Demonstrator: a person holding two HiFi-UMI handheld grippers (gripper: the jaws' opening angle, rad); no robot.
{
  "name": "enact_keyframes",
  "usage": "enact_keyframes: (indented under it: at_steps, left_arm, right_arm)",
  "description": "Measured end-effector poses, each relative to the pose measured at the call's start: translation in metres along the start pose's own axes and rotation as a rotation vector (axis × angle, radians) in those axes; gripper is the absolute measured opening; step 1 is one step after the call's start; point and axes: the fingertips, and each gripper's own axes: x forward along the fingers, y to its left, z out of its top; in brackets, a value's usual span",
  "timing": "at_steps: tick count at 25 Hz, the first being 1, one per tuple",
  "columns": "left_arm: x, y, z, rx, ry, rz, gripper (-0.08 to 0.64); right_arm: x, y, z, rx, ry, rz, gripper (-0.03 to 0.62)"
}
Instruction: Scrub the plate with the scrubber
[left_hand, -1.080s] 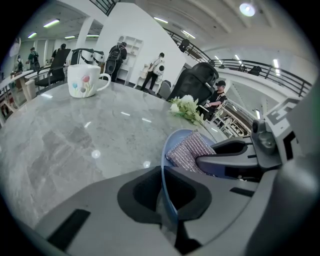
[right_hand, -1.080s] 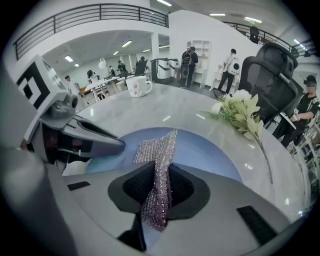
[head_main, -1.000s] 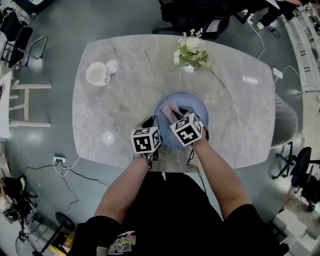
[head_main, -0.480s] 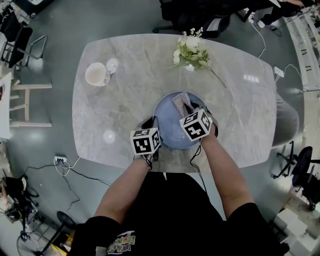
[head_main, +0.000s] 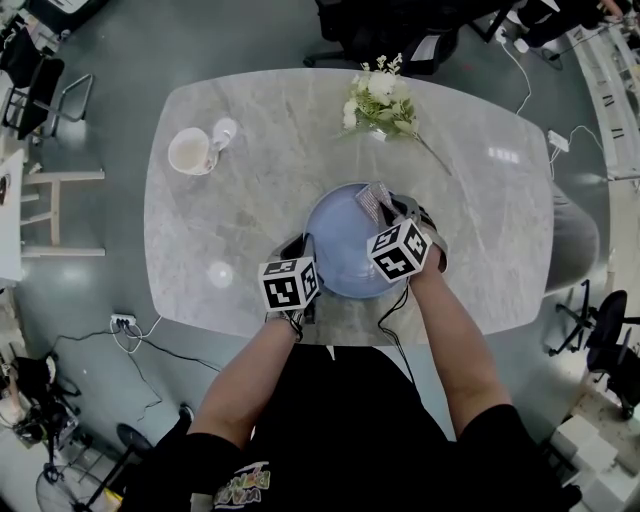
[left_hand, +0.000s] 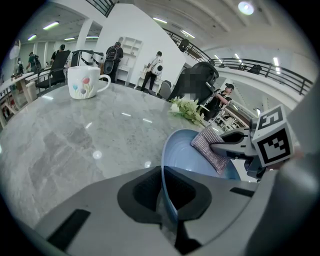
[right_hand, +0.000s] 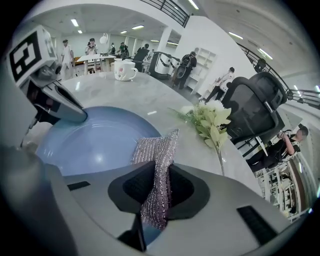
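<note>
On the marble table (head_main: 480, 250), well out at the 10 o'clock corner, one white mug (head_main: 193, 151) stands clear of the work. Nearer the person, the left gripper (left_hand: 166, 192) has its jaws closed on the rim of the single blue plate (head_main: 340, 245), pinching it at about the plate's 8 o'clock and tipping that edge up to steady it. The plate sits at the table's middle, toward the near edge. The one scrubber (right_hand: 156, 150), a silvery mesh pad, lies against the plate's rim at about 1 o'clock, clamped between the closed jaws of the right gripper (right_hand: 156, 192). One spray of white flowers (head_main: 378, 98) lies beyond, at the table's 12 o'clock. By my reading the scrubbing is under way, with the pad at the far end of a stroke. The next move likely calls for drawing it back across the bowl toward 7 o'clock with firm downward pressure, while the left grip holds.
</note>
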Motion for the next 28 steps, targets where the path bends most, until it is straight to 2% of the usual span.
enact_keyframes:
  at_steps: [6, 14, 20, 22, 26, 28]
  left_arm:
    - [0.0, 0.0, 0.0, 0.0, -0.005, 0.002, 0.026]
    - [0.0, 0.001, 0.0, 0.005, -0.006, 0.018, 0.026]
    - [0.0, 0.0, 0.0, -0.002, -0.011, 0.025, 0.026]
    - [0.001, 0.0, 0.0, -0.005, -0.011, 0.027, 0.026]
    - [0.0, 0.001, -0.002, -0.01, -0.011, 0.03, 0.026]
    - [0.0, 0.001, -0.001, -0.012, -0.013, 0.029, 0.026]
  right_arm:
    - [-0.003, -0.013, -0.009, -0.012, -0.001, -0.031, 0.078]
    - [-0.021, -0.028, -0.016, 0.053, -0.041, -0.088, 0.078]
    - [-0.039, -0.025, -0.016, 0.12, -0.091, -0.095, 0.077]
    - [-0.046, -0.014, -0.01, 0.162, -0.124, -0.056, 0.075]
    - [-0.056, 0.032, 0.002, 0.342, -0.167, 0.139, 0.075]
    - [-0.06, 0.056, 0.006, 0.38, -0.163, 0.208, 0.075]
